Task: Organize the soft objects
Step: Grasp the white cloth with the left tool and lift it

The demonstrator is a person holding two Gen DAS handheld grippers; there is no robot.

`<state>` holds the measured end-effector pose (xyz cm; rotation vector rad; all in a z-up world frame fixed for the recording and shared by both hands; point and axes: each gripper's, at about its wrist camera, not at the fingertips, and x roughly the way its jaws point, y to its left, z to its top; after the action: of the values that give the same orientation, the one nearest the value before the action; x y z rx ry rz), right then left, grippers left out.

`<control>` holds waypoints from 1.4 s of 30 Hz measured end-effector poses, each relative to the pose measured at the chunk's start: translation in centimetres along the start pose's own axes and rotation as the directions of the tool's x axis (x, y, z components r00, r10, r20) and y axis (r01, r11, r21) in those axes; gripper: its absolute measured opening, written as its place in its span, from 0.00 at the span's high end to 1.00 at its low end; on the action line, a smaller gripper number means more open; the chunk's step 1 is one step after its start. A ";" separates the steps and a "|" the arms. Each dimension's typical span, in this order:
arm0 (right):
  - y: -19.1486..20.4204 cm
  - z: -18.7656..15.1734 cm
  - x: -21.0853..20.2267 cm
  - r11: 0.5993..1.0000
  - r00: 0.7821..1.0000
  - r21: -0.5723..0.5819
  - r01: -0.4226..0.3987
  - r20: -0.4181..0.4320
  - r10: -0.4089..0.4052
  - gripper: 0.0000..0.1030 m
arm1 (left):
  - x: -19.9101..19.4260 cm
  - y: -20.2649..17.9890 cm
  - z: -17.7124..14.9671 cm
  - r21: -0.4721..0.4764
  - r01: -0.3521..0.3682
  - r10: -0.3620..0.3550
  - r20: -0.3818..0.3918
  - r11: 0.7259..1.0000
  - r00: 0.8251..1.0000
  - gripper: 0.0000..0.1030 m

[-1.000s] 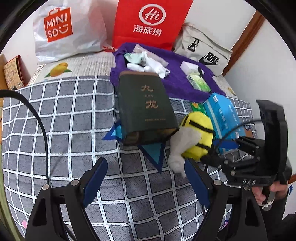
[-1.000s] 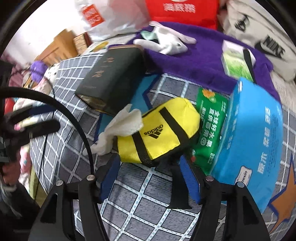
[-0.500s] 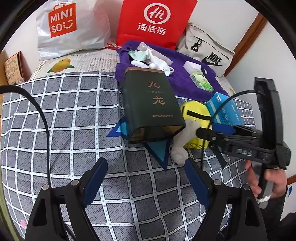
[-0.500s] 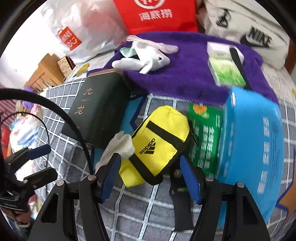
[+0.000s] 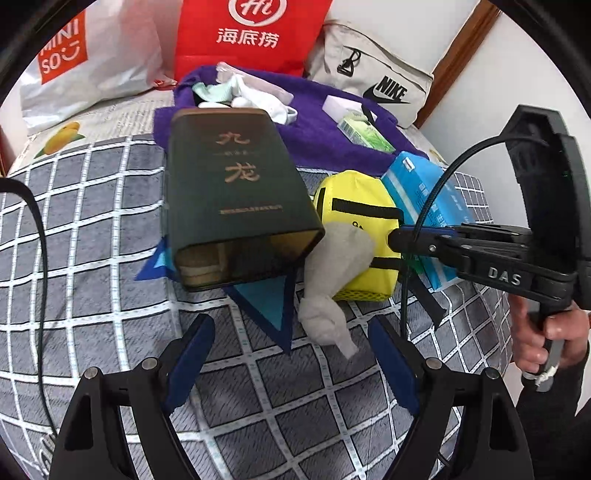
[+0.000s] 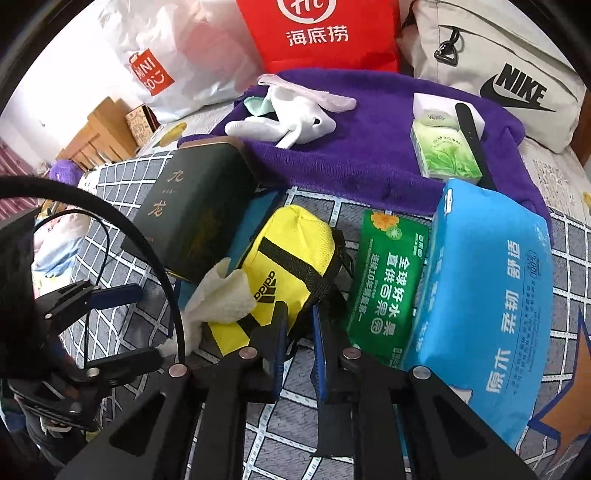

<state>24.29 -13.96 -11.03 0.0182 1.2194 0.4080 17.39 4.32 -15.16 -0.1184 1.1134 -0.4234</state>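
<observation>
Lettering legible across both views: "adidas" in black on the yellow pouch (image 6: 291, 266); "NIKE" with swoosh on the beige bag (image 6: 517, 74); "MINISO" on the white shopping bag (image 5: 70, 62); "Hi 海底捞" on the red bag (image 6: 317, 33); gold characters 九龙 on the dark green box (image 5: 232, 192); Chinese print on the green pack (image 6: 388, 291) and on the blue tissue pack (image 6: 491, 306). Pouch: bright yellow woven cloth crossed by black straps, lying on the grey checked bedcover (image 5: 92, 229) between the box and the green pack, a crumpled whitish cloth (image 5: 332, 288) draped over its near corner. Its long axis runs from my right gripper (image 6: 297, 339) away toward the purple towel (image 6: 369, 155), logo end nearest me. My right gripper is clenched on the pouch's near edge, blue pads (image 6: 281, 347) pinching the fabric. My left gripper (image 5: 291, 365) stands spread wide above the bedcover, grasping nothing, with the whitish cloth just ahead of it. White plush rabbit (image 6: 291, 118) lies on the towel
</observation>
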 end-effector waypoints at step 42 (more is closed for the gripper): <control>3.5 1.6 2.9 0.991 0.991 -0.034 0.130 -0.013 -0.131 0.26 | -3.6 4.5 -2.9 -0.026 -0.184 0.185 0.066 0.983 0.981 0.79</control>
<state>25.53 -9.50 -12.29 -0.0927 1.2216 0.3145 14.72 10.16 -14.77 -0.0461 1.0516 -0.2408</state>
